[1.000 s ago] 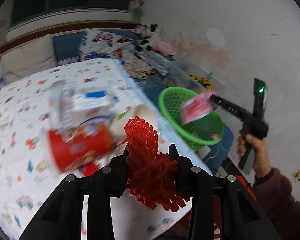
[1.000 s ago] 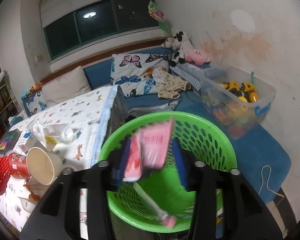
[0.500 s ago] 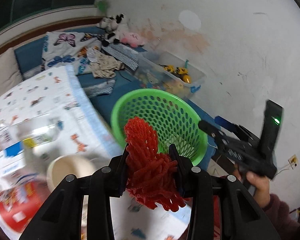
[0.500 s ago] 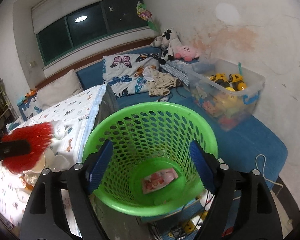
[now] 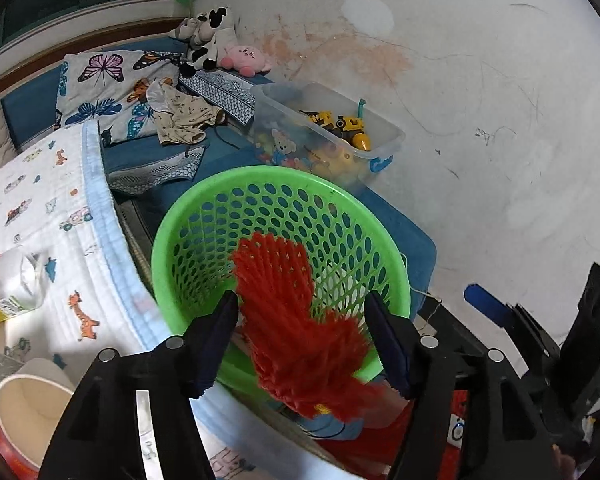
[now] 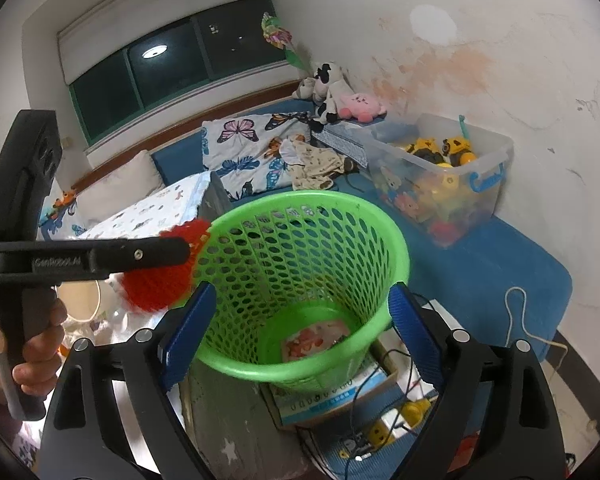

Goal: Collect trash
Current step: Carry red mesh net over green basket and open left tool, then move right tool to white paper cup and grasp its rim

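A green mesh basket [image 5: 260,192] stands beside the bed; it also shows in the right wrist view [image 6: 308,208], with a pink wrapper [image 6: 316,338] lying at its bottom. My left gripper [image 5: 304,316] is open at the basket's near rim, and the red foam net [image 5: 296,320] sits loose between its spread fingers. In the right wrist view the red net [image 6: 160,280] hangs at the basket's left rim under the left gripper's fingers [image 6: 140,254]. My right gripper [image 6: 300,316] is open and empty, just in front of the basket.
A paper cup [image 5: 28,408] and a plastic bottle [image 5: 8,284] lie on the patterned bed sheet [image 5: 60,208] at left. A clear bin of toys [image 6: 440,176] stands behind the basket against the wall. A box and cables [image 6: 340,400] lie under the basket.
My left gripper swung from the bed to the basket rim and opened, freeing the red net. My right gripper dropped the pink wrapper into the basket, opened wide and drew back.
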### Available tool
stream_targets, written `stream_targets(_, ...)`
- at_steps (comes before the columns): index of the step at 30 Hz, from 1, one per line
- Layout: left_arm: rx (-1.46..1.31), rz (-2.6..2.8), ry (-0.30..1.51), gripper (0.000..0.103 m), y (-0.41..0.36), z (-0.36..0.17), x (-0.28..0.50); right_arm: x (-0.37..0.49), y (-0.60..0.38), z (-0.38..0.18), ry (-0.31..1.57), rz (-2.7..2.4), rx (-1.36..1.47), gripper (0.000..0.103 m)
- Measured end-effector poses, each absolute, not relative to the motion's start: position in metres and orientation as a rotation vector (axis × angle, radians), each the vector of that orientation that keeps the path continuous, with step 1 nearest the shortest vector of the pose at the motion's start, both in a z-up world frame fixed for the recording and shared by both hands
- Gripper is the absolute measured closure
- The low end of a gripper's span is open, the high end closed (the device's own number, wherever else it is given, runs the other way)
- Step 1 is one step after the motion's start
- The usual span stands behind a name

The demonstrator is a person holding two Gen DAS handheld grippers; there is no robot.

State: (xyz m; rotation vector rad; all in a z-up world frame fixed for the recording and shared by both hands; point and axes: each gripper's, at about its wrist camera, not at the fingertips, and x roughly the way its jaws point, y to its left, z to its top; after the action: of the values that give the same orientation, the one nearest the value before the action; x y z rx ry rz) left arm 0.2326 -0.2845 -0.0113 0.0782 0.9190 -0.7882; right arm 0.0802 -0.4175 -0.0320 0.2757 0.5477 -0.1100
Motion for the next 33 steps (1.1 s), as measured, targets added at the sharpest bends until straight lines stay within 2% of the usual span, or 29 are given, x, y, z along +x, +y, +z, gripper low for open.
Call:
stream_targets(4,0.065,-0.791,0.903,0.027,-0.283,-0.011,0.231,0.074,-0.418,-0.035,0.553,-0.116,0.283,0.016)
stream_targets(14,0.088,-0.702,0.805,0.027,-0.235,0.008,0.21,0.071,-0.4,-0.03,0.55,-0.066,0.276,0.014)
stream_targets(33,-0.061,-0.422,0.716,0.027,-0.063,0.031,0.172,0.107,-0.299,-0.016,0.562,0.246,0.246,0.009)
